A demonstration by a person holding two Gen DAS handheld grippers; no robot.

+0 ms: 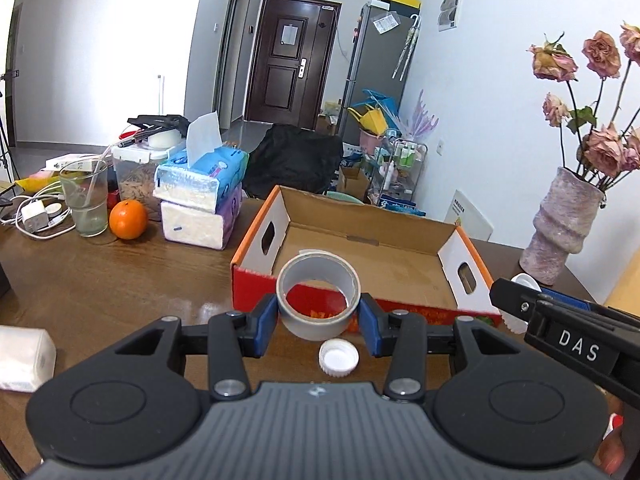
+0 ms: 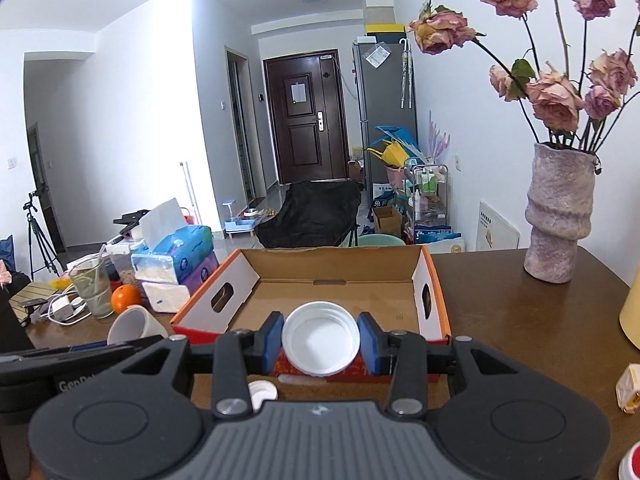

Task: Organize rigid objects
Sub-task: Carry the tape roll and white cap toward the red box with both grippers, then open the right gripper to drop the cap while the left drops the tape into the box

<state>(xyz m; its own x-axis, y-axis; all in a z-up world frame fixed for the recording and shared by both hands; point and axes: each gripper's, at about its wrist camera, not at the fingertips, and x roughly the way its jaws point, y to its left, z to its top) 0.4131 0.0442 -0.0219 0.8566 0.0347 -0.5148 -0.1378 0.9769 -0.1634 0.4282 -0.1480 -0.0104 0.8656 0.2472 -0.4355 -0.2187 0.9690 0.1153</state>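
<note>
My left gripper (image 1: 319,316) is shut on a grey roll of tape (image 1: 319,322), held just in front of the near wall of an open cardboard box (image 1: 360,264) with orange-red sides. My right gripper (image 2: 321,340) is shut on a large white lid (image 2: 321,340), held over the box's near edge (image 2: 340,292). A small white bottle cap (image 1: 338,357) lies on the brown table below the tape; it also shows in the right wrist view (image 2: 262,394). The right gripper's body (image 1: 568,332) shows at the right of the left wrist view.
Stacked tissue packs (image 1: 200,200), an orange (image 1: 128,219), a glass (image 1: 85,204) and chargers stand at the left. A vase of dried roses (image 2: 558,216) stands at the right. A white tissue pack (image 1: 22,358) lies at the near left. A yellow object (image 2: 632,312) is at the far right.
</note>
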